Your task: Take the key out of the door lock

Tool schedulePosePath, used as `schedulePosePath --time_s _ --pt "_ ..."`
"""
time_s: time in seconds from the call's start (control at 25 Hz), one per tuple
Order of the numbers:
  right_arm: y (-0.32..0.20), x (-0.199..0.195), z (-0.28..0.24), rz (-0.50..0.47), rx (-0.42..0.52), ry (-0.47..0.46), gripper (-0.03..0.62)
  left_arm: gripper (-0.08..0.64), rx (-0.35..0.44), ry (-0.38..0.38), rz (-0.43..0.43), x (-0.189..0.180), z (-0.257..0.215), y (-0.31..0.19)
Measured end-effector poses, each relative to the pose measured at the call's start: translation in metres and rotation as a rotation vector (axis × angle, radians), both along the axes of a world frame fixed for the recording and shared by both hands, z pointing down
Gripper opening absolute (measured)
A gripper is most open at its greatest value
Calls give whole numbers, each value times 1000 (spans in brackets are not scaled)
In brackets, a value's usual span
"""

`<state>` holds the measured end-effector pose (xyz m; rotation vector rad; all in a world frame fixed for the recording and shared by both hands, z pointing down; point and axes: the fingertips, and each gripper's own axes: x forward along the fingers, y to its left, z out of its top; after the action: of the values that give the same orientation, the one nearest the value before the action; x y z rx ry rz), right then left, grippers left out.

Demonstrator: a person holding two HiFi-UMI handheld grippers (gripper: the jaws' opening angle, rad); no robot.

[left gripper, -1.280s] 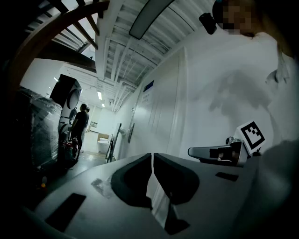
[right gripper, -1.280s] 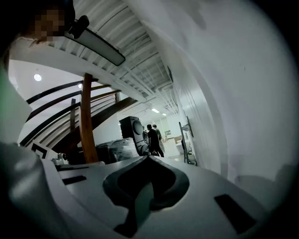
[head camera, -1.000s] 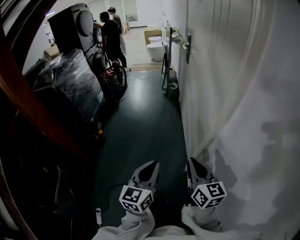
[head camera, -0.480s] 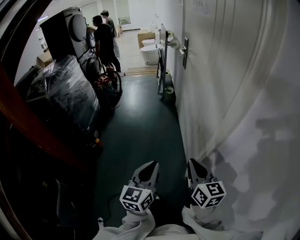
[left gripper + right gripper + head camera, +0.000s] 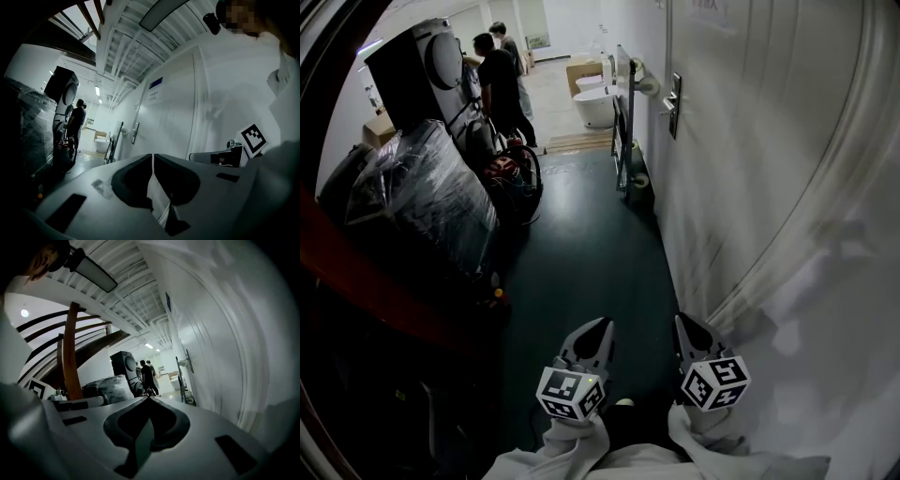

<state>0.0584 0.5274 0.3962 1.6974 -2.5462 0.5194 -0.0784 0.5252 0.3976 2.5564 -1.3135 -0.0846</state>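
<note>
Since both of my tongs hang low at six o'clock in the head view, well apart from the lock, I judge the task as not yet started. My left tongs [image 5: 602, 328] are closed with nothing between the tips. My right tongs [image 5: 682, 325] are pressed together and empty too. Each gripper view shows the dark pads meeting, with only the corridor beyond them.

The tall white panelled door [image 5: 741, 141] runs along my right side, from three o'clock up towards one o'clock. Its dark lock plate with a silvery lever handle [image 5: 673, 98] sits far ahead at about one o'clock. The key should be there, but it is too small to make out in any view, so I cannot say how it sits in the lock. Everything is left to do: go up the dark green floor [image 5: 581, 253], bring one pair of tongs to the plate, close on the key and draw it out.

As for writing, a small blue sign [image 5: 156, 83] sits high beside the door at twelve o'clock in the left gripper view. Its lettering is too blurred to read. The black-and-white marker cube [image 5: 570, 394] on each pair of tongs carries square patterns, not words. I see no brand on the dark stacked machine [image 5: 422, 66] at eleven o'clock.
</note>
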Motion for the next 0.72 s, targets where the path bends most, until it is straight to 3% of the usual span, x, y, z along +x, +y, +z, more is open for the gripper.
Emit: schedulePosePath --time_s 0.4,0.72 --pt "-54 -12 7 -7 -26 14 49 23 -19 -6 -40 -26 9 -39" --pt "-134 -7 14 -16 -33 11 49 23 -26 -20 -68 -30 18 -119"
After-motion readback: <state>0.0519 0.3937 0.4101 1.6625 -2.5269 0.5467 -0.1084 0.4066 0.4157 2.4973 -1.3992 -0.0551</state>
